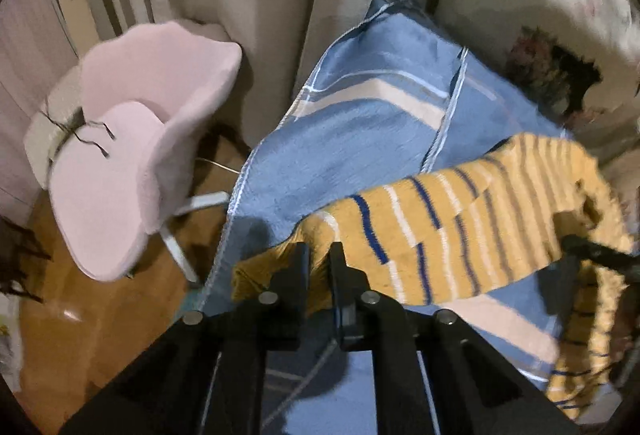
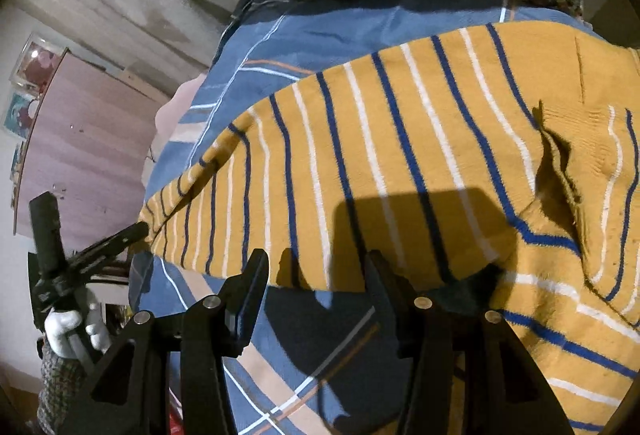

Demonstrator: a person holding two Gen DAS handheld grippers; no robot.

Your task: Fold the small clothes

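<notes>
Blue checked blanket (image 1: 360,139) under your striped mustard sweater (image 2: 400,155).
Your left gripper (image 1: 319,255) pinches its left edge; your right gripper (image 2: 316,267) hovers spread at the near hem.

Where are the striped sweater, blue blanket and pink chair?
striped sweater (image 2: 400,139): right wrist view, mid-body stripes.
blue blanket (image 1: 360,139): left wrist view, bare middle.
pink chair (image 1: 160,75): left wrist view, backrest.

a pink chair (image 1: 132,171) stands beside the blue striped blanket (image 1: 360,139).

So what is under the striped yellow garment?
The blue checked blanket shows under the striped yellow garment wherever it is uncovered. Whatever lies beneath the garment's middle is hidden.
</notes>
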